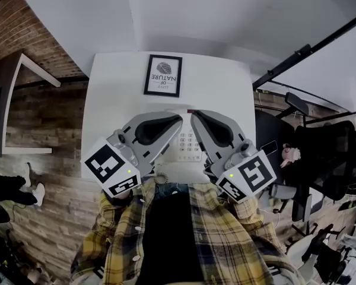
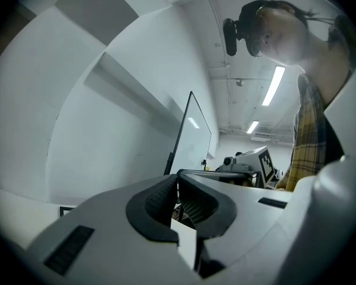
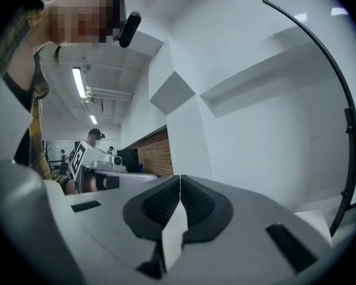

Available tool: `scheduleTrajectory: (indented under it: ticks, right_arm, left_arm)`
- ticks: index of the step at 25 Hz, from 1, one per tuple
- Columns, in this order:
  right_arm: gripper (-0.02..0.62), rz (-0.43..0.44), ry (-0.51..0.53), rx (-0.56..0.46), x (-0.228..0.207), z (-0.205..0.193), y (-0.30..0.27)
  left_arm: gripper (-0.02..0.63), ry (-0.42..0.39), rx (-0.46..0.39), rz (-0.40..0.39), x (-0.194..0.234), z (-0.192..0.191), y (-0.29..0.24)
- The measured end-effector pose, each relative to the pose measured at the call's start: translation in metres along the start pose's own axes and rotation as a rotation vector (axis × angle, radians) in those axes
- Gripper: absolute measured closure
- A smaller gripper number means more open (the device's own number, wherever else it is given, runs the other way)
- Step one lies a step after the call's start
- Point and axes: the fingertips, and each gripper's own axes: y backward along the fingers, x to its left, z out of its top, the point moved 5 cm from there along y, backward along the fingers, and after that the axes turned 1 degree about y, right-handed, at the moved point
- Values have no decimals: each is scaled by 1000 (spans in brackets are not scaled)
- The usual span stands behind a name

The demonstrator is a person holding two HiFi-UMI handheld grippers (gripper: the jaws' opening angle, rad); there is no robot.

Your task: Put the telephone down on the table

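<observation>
Both the left gripper (image 1: 177, 119) and the right gripper (image 1: 196, 119) hang level with jaws pressed together on nothing, tips almost meeting, I'd guess because the telephone (image 1: 188, 147) already rests on the white table (image 1: 113, 88), just below and between them, nearer than the framed picture (image 1: 163, 75).

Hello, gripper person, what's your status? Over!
Left gripper shut, empty. Right gripper shut, empty. Telephone lies on the table, under both gripper tips. Framed picture at far end, not in the way.
</observation>
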Motion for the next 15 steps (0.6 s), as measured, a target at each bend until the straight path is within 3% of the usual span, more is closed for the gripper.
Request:
scheduleTrajectory:
  ticks: [15]
  right_arm:
    - [571, -29, -4, -1, -10, -2, 6]
  left_arm:
    - [591, 4, 41, -23, -3, -9, -8]
